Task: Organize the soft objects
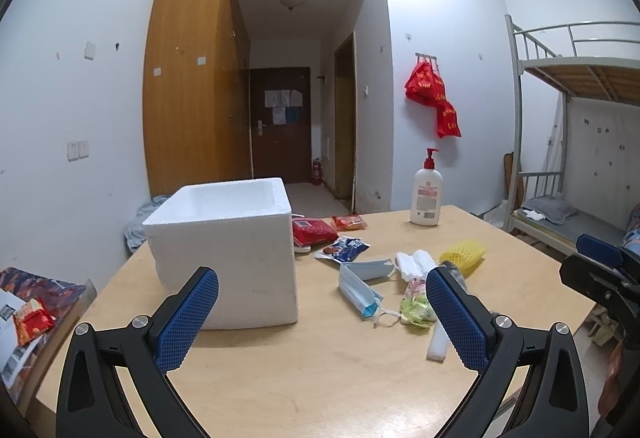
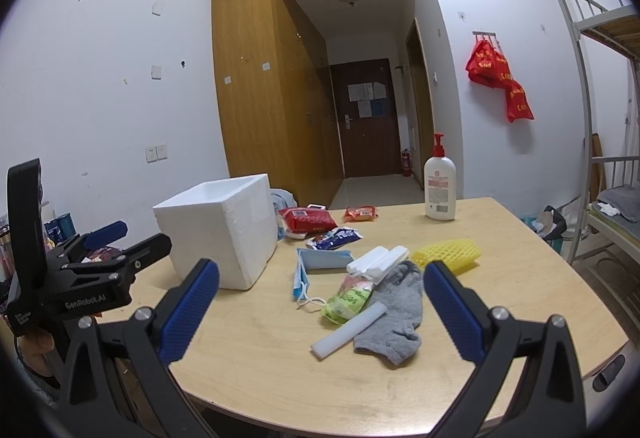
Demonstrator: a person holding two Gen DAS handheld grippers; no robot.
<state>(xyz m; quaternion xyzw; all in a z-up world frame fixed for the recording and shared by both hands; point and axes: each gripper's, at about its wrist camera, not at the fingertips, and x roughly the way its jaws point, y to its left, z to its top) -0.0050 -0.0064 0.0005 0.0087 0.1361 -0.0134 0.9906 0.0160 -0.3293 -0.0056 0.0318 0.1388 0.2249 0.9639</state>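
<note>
**Soft objects: loose pile awaiting first pick, both claws empty**

Soft objects lie scattered on the surface, none yet in the foam box. The right claw hovers with its jaws spread wide and nothing between them. Directly ahead of it and slightly below lie the grey sock, a white foam stick resting partly against the sock, and a green packet. Beyond these are two blue face masks, white foam pieces and a yellow foam net. The box stands ahead and to the left of this claw.

The left claw is likewise spread and empty, the box just ahead to its left, the masks ahead to its right.

Judgement: the sock is the nearest sound target for the right claw. Descend over its bunched middle, keeping clear of the foam stick so the two do not lift together. Close on a fold, not a flat edge, since limp cloth is likely to slip. Carry high over the box wall before release. The pump bottle stands well beyond the pile and poses no hazard.
</note>
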